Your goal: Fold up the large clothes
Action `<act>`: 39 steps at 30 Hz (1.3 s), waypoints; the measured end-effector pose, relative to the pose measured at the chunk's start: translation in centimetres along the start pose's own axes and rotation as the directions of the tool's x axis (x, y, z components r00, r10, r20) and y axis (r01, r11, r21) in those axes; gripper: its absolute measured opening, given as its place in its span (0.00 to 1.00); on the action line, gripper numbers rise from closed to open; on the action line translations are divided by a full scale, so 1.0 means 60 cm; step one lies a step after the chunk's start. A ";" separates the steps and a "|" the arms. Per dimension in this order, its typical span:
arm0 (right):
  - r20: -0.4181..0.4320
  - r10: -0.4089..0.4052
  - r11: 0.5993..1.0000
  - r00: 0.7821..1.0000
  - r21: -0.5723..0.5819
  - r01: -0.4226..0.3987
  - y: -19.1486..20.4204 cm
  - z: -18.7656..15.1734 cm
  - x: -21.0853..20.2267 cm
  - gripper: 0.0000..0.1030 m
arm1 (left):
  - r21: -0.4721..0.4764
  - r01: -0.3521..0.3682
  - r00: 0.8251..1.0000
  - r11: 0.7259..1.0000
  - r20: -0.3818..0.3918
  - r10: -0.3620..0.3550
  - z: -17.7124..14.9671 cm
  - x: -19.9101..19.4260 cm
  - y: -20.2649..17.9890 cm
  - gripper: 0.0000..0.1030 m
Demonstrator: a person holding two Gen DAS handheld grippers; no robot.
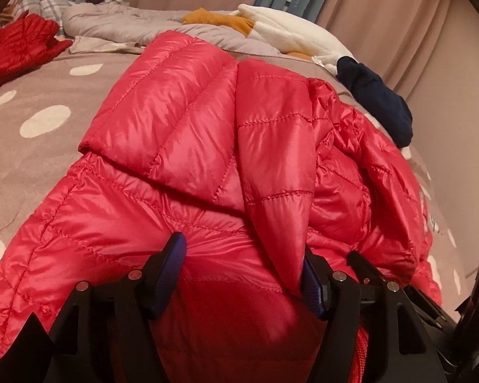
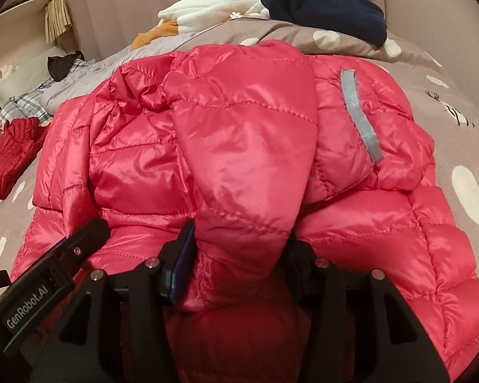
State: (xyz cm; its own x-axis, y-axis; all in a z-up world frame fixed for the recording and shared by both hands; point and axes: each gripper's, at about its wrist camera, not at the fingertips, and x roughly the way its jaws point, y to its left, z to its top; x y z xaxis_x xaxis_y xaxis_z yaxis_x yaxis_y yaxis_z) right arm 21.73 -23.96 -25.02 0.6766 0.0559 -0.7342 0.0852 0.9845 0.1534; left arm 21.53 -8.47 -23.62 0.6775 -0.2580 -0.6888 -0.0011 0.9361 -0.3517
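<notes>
Red puffer jacket (image 1: 182, 172): lies spread on the bed, quilted and shiny, sleeves folded across the body; fills the middle of both views (image 2: 239, 146).
Left sleeve fold (image 1: 169, 118): laid flat over the jacket's upper part, cuff end squared off toward the left.
Narrow sleeve (image 1: 274, 166): runs down the centre toward the left gripper; in the right wrist view a similar sleeve (image 2: 246, 166) comes down between the right gripper's fingers.
Grey strip (image 2: 361, 115): sewn on the jacket's right part, slanting downward.
Left gripper (image 1: 244, 274): fingers spread wide apart, pressed against red fabric bulging between them; no pinch visible.
Left fingers (image 1: 169, 274): blue pad on the left one, touching the jacket.
Right gripper (image 2: 239, 265): fingers apart, bracketing the sleeve end; fabric fills the gap, whether squeezed or only straddled cannot be told.
Right fingers (image 2: 182, 261): blue pad against the sleeve's left side.
Bedspread (image 1: 32, 146): taupe with white ovals, under the jacket.
Dark red garment (image 1: 19, 44): crumpled at far left, well apart from the jacket.
White fleece (image 1: 290, 32): beyond the jacket, beside a mustard piece (image 1: 220, 19).
Navy garment (image 1: 380, 95): just beside the jacket's right edge.
Curtain (image 1: 383, 6): beige, behind the bed.
</notes>
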 end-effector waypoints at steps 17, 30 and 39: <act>0.001 -0.024 1.000 1.000 -0.009 0.024 0.008 -0.007 -0.006 0.57 | 0.005 -0.001 1.000 1.000 -0.006 0.001 0.003 -0.001 -0.003 0.70; 0.009 0.029 0.999 1.000 0.017 -0.029 -0.002 -0.007 -0.014 0.69 | -0.037 0.056 0.998 0.998 0.004 -0.056 0.003 -0.015 0.007 0.88; 0.012 0.059 0.998 0.998 0.029 -0.059 -0.006 -0.010 -0.015 0.72 | -0.016 0.042 0.999 0.999 -0.021 -0.042 0.004 -0.017 -0.003 0.98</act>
State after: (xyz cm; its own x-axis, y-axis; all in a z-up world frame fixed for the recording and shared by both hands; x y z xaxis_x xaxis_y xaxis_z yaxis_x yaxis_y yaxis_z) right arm 20.65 -24.23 -24.81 0.6894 0.1113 -0.7158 0.0664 0.9742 0.2155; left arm 21.04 -8.34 -22.67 0.6616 -0.3019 -0.6864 0.0150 0.9205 -0.3904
